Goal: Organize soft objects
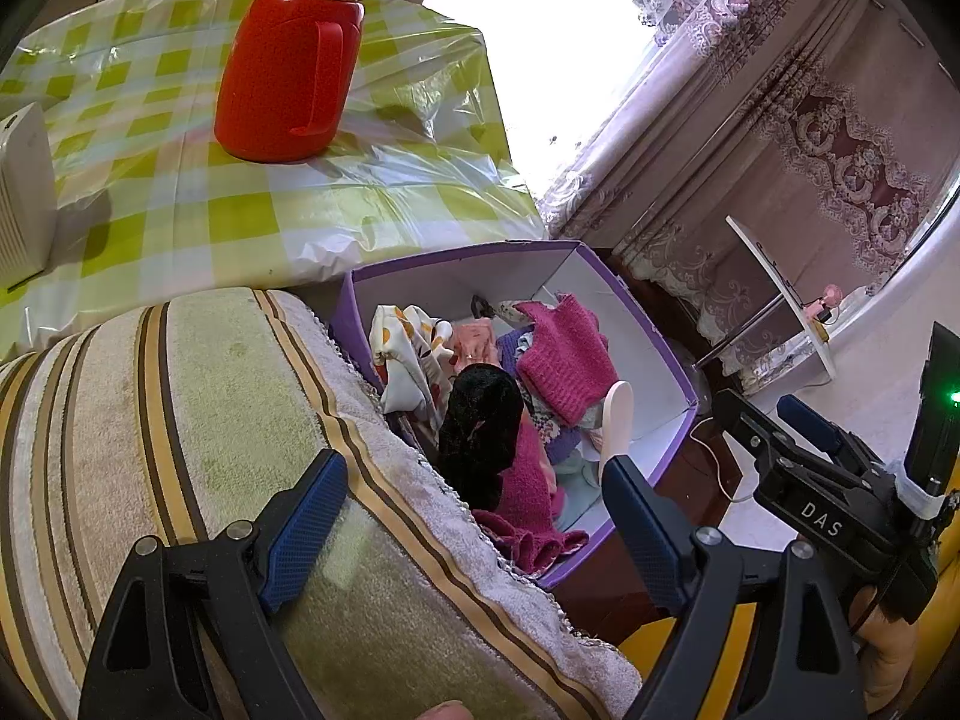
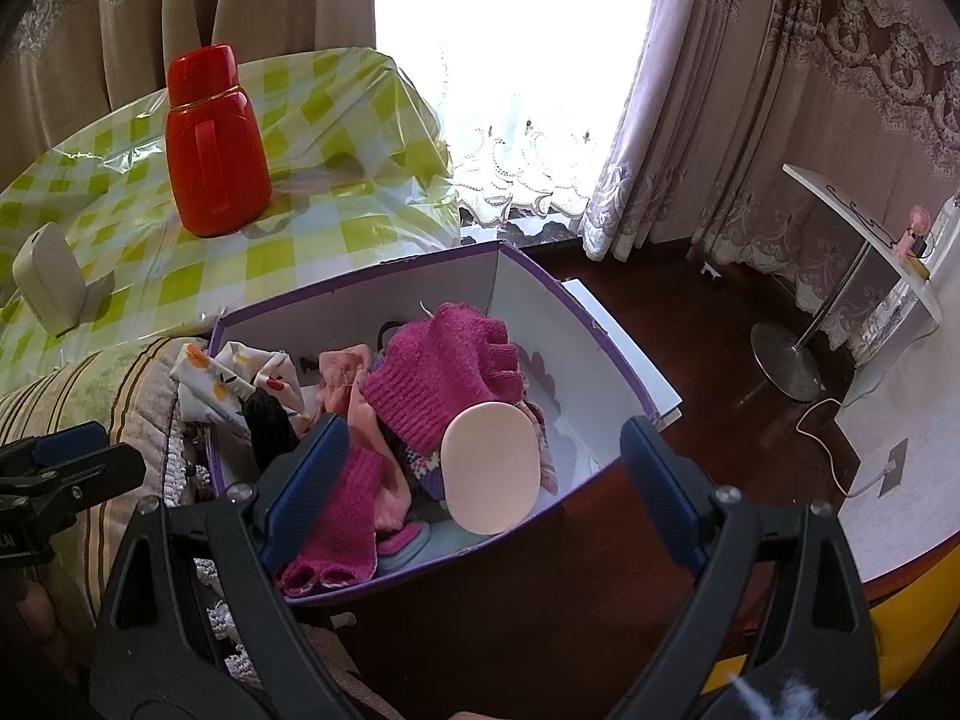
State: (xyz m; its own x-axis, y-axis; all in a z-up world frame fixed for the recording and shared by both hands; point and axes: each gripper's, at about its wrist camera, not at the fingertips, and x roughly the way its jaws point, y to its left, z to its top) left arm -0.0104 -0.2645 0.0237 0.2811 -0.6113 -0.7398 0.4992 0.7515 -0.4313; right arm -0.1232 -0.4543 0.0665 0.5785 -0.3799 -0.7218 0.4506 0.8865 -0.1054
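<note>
A purple box (image 1: 654, 354) (image 2: 606, 360) with white inner walls stands on the dark floor beside a striped sofa arm. It holds several soft things: magenta knit gloves (image 1: 564, 360) (image 2: 444, 366), a fruit-print white cloth (image 1: 408, 354) (image 2: 222, 384), a black furry piece (image 1: 480, 420) (image 2: 270, 420), pink fabric and a pale oval pad (image 2: 489, 468) (image 1: 618, 420). My left gripper (image 1: 474, 516) is open and empty above the sofa arm at the box's near corner. My right gripper (image 2: 483, 480) is open and empty above the box's near side; it also shows in the left wrist view (image 1: 780, 432).
A striped green and cream sofa arm (image 1: 210, 420) (image 2: 90, 384) lies left of the box. A table with a green checked cover (image 1: 180, 180) (image 2: 270, 228) carries a red flask (image 1: 294, 54) (image 2: 213, 144) and a white device (image 2: 48, 282). A small white stand (image 2: 870, 228) is at right.
</note>
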